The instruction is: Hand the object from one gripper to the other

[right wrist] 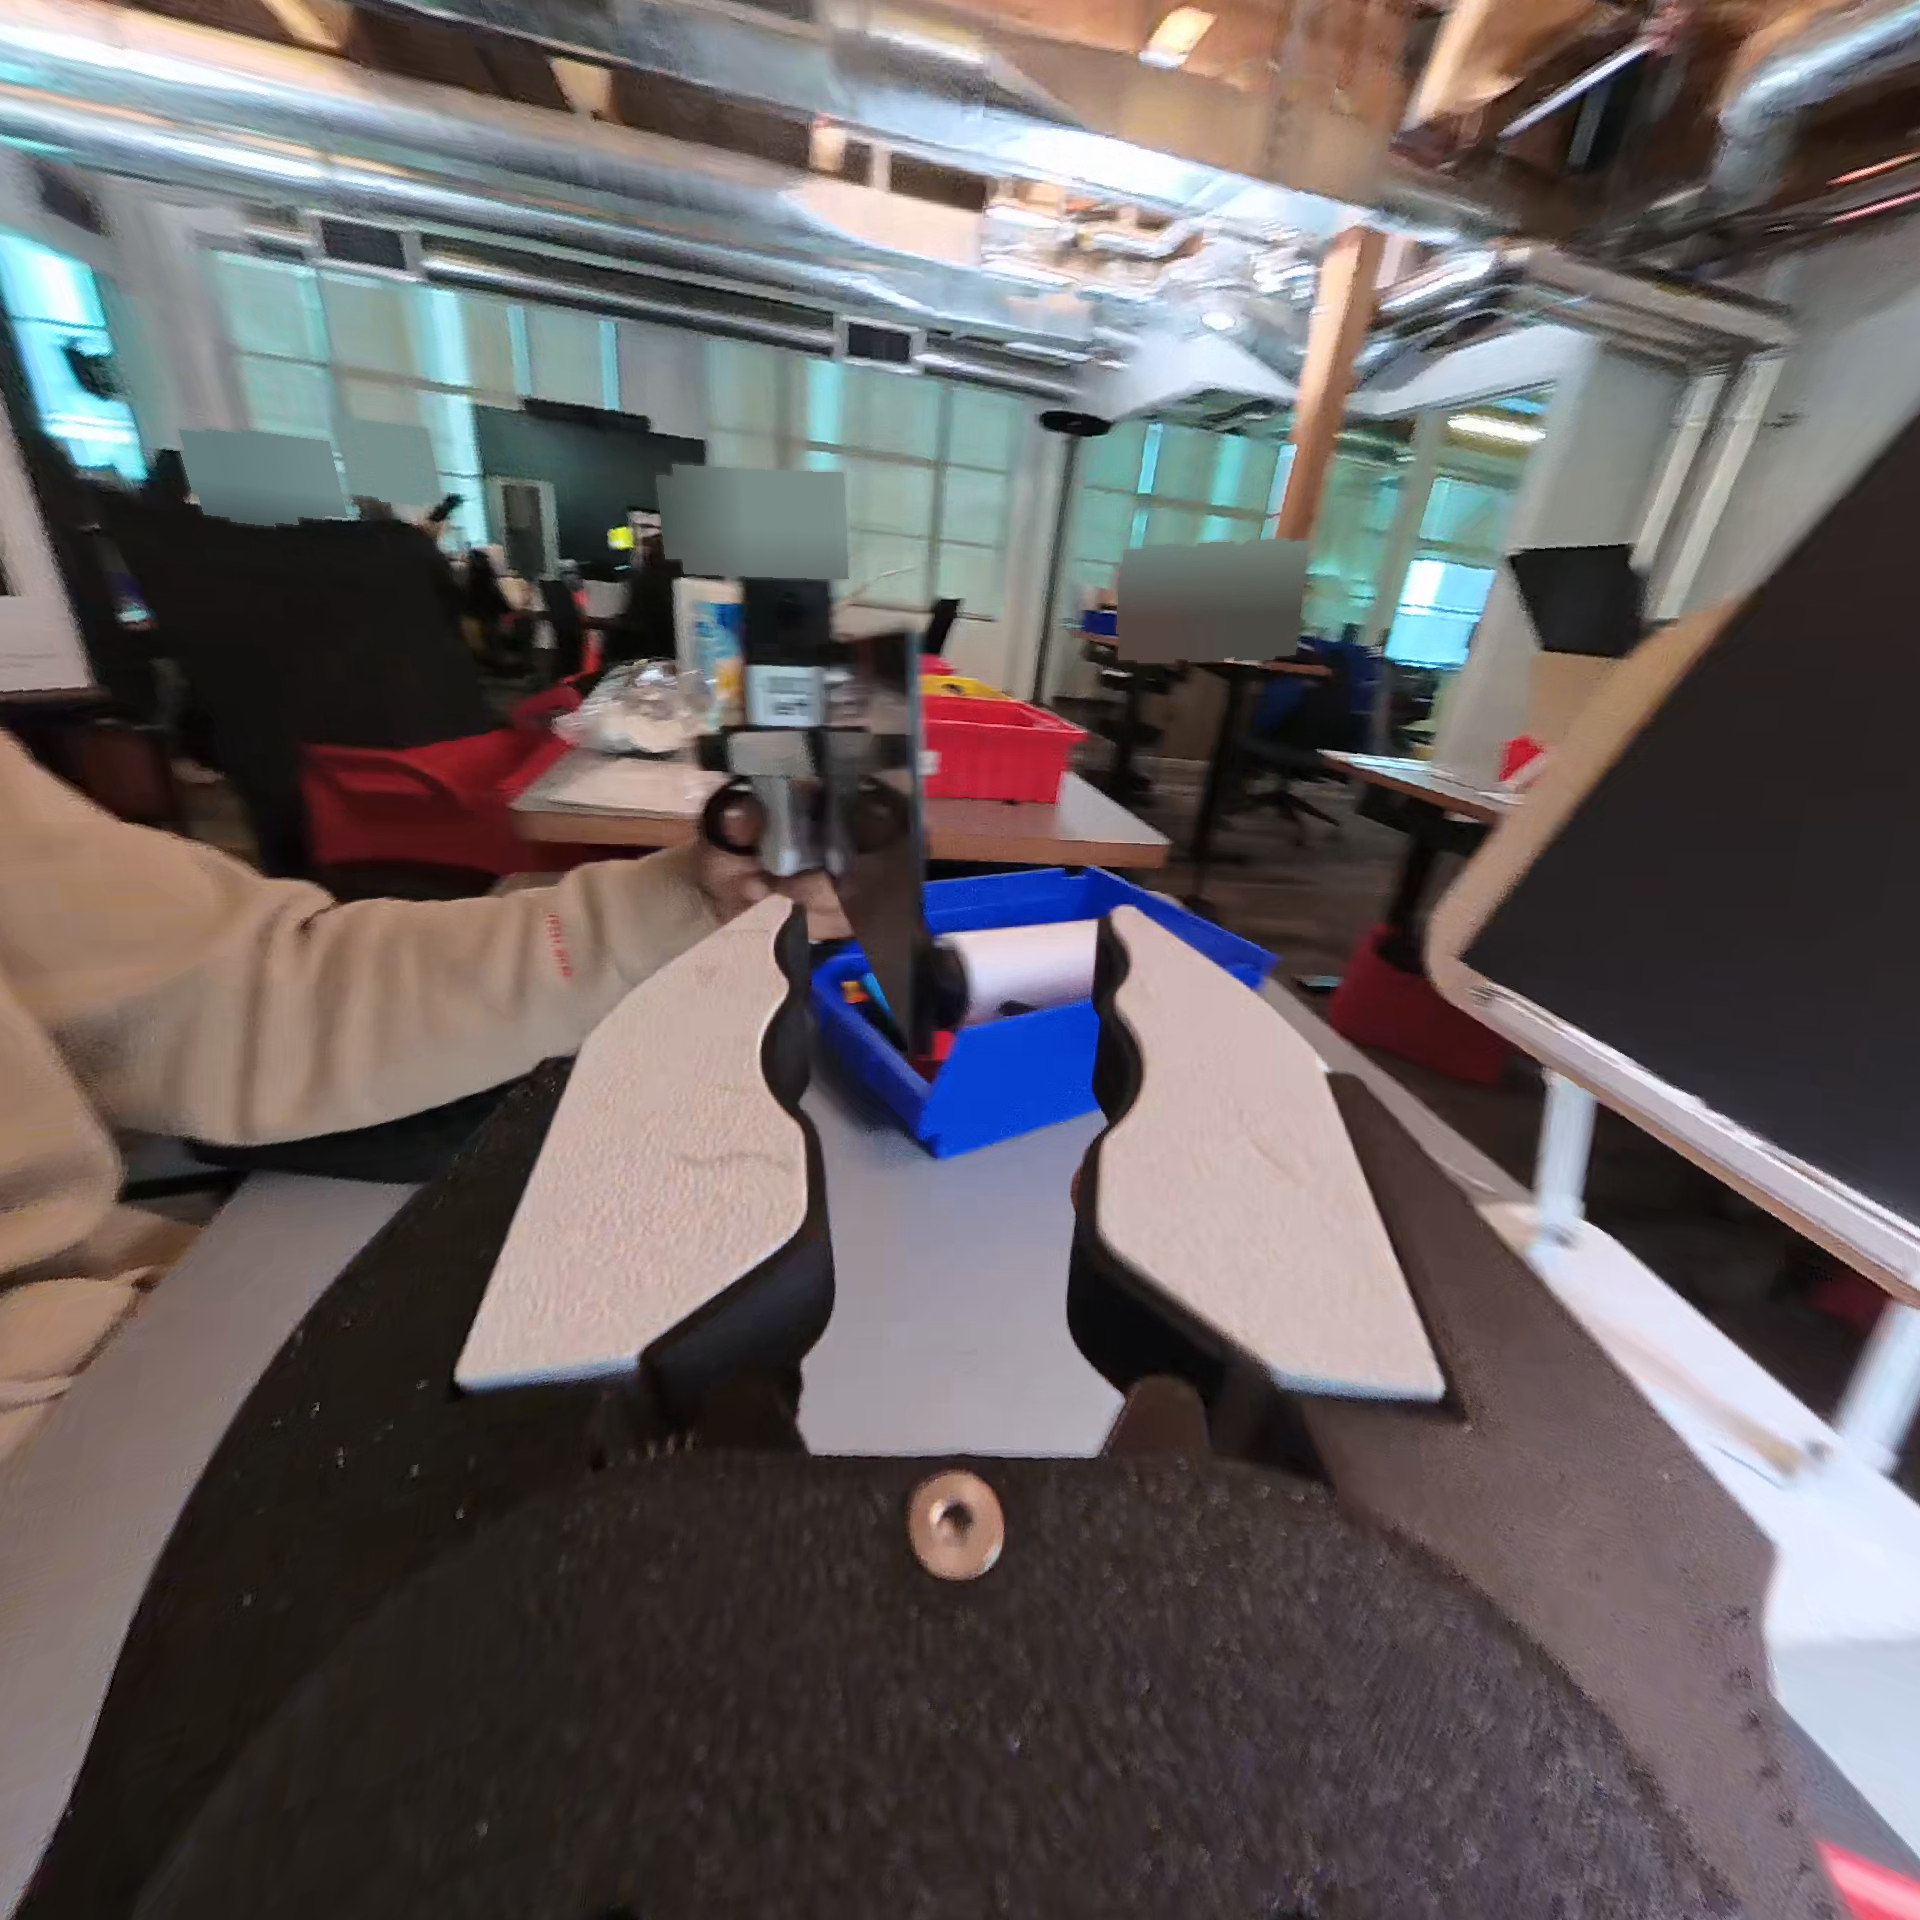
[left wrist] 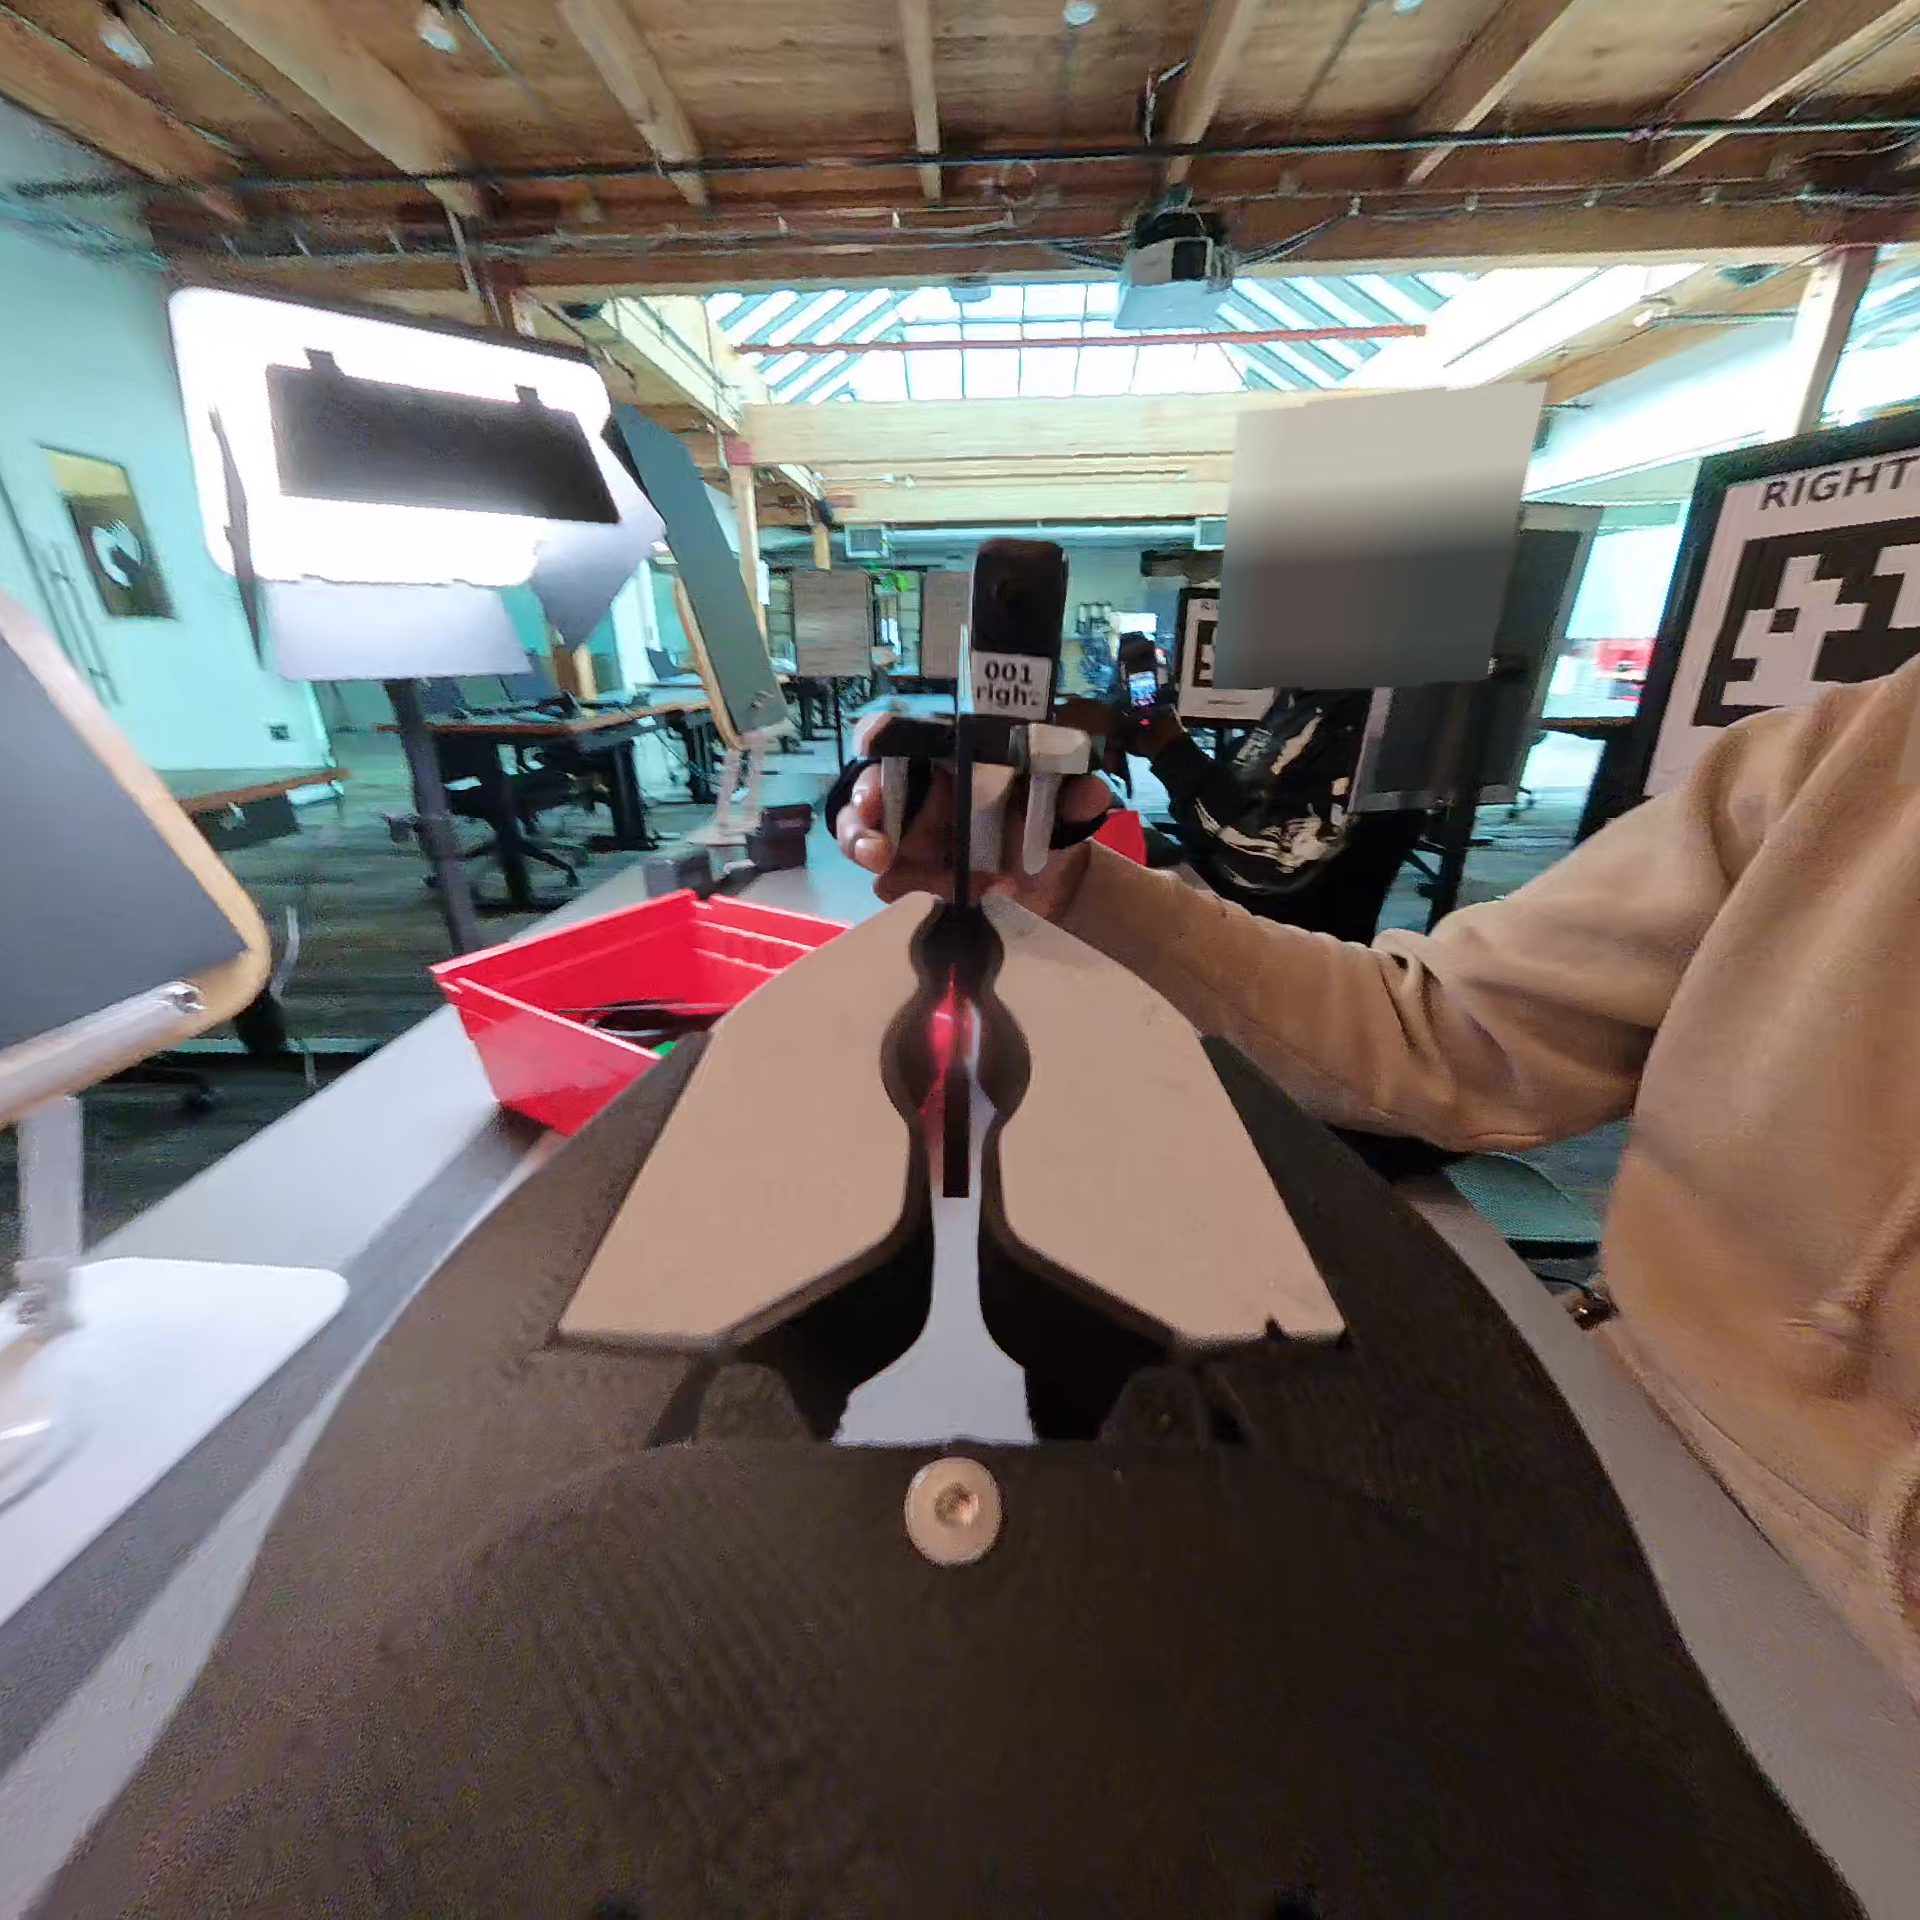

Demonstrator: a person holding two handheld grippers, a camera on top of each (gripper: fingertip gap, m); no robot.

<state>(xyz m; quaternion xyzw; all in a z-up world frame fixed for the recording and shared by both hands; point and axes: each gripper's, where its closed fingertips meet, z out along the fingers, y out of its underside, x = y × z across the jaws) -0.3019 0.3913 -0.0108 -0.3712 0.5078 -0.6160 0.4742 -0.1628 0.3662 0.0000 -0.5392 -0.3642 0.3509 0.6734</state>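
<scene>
Our left claw [left wrist: 954,935] is squeezed shut on a thin, flat black plate [left wrist: 962,831]. The plate sits right between the two fingers, pinched near its bottom end, and the rest of it sticks out past the tips. In the left wrist view we see it edge-on, so it looks like a skinny black line going straight up and away from the claw. Its long side runs the same way the fingers point. Just behind the top of the plate is our right claw [left wrist: 961,821], held in a hand [left wrist: 977,831] with a tan sleeve [left wrist: 1455,966]. In the right wrist view our right claw [right wrist: 945,935] is wide open and holds nothing. The black plate [right wrist: 894,831] stands between its two fingertips and a little ahead of them, not touching either one. From here we see its flat, shiny face, standing tall and tipped a bit to one side. Below and behind the plate is a blue bin [right wrist: 1008,1091] on the grey table [right wrist: 945,1299]. A red bin [left wrist: 582,997] sits to the left of our left claw.
</scene>
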